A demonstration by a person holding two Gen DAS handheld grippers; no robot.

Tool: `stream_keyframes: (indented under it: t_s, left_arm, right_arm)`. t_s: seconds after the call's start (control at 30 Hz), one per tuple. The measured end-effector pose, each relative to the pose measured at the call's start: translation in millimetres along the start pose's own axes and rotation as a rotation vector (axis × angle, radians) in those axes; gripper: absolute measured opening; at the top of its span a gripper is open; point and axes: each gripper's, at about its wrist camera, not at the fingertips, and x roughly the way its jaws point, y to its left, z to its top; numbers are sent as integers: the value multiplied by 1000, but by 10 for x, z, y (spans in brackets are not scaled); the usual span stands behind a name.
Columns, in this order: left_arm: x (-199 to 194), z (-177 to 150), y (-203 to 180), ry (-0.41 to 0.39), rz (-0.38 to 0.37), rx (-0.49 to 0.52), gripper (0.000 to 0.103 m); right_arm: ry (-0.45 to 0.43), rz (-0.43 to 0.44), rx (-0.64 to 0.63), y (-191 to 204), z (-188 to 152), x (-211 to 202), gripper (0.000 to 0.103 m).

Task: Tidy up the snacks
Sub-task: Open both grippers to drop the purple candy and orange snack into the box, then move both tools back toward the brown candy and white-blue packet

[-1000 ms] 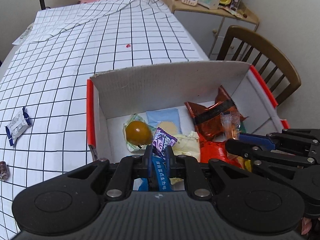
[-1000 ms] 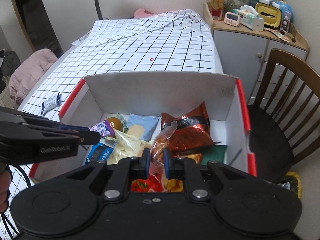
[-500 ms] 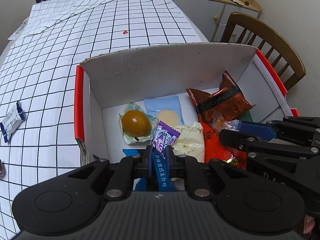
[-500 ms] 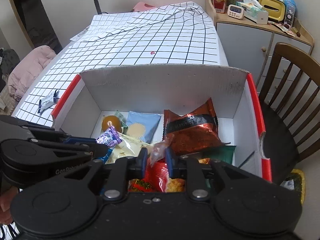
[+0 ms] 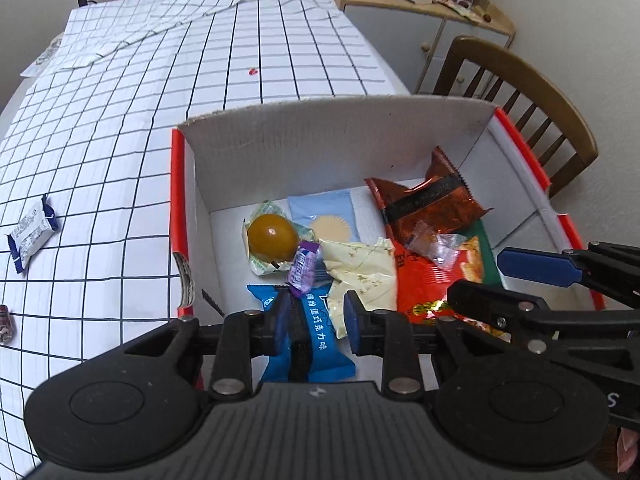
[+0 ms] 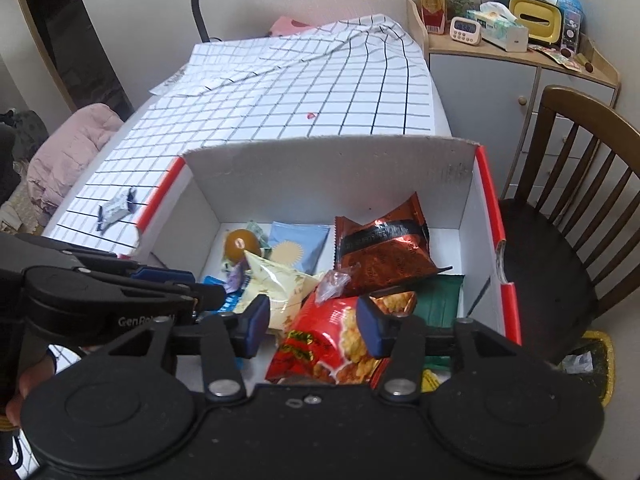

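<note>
A white cardboard box with red edges holds several snack packets. My left gripper hangs over its near left corner, jaws opening and holding nothing. A purple candy lies free just beyond its fingertips, on a blue chocolate packet. My right gripper is over the near middle of the box, jaws opening and empty. A clear-wrapped candy rests loose on a red chips packet below it. A blue-white wrapped snack lies on the checked tablecloth, left of the box.
A small dark candy lies at the cloth's left edge. A wooden chair stands close to the box's right side. Behind it is a cabinet topped with clutter. A lamp stem rises at the table's far end.
Both grippers went from shut to open. The purple candy dropped out of the left one into the box, and the clear-wrapped candy left the right one and landed on the red packet.
</note>
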Motion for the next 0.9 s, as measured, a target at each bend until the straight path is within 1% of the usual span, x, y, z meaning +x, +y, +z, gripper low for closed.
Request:
stream_keyframes:
  t_s: [0.17, 0.23, 0.27, 0.3, 0.33, 0.4, 0.53, 0.73, 0.77, 0.83, 0.9]
  left_arm:
    - [-201, -50, 26, -34, -17, 1, 29]
    - [-288, -68, 44, -52, -19, 1, 32]
    - [-337, -79, 58, -62, -24, 0, 35]
    - [-388, -90, 74, -74, -30, -4, 45]
    - [-446, -105, 89, -90, -35, -8, 57]
    - [-566, -136, 124, -125, -46, -14, 62]
    - [-776, -186, 191, -163, -58, -18, 63]
    - [-1107, -288, 364, -223, -55, -37, 67]
    - [-1153, -304, 397, -233, -55, -40, 68]
    - [-1238, -340, 472, -253, -56, -52, 71]
    - [-1316, -383, 553, -272, -57, -62, 72]
  right_arm:
    - [-21, 21, -8, 60, -29, -190, 56]
    - [-30, 30, -11, 85, -38, -258, 57]
    - [-35, 32, -13, 102, -43, -293, 59]
    - [-42, 31, -14, 117, -48, -328, 63]
    - [-51, 29, -14, 133, -51, -366, 65]
    - [-65, 37, -17, 171, -54, -437, 66]
    - [-98, 51, -26, 274, -49, -594, 72]
    - [-157, 67, -45, 494, -3, -811, 88]
    - [-169, 63, -44, 537, 2, -838, 93]
    - [-185, 68, -42, 615, 18, -874, 94]
    - [-195, 68, -43, 700, 37, -890, 96]
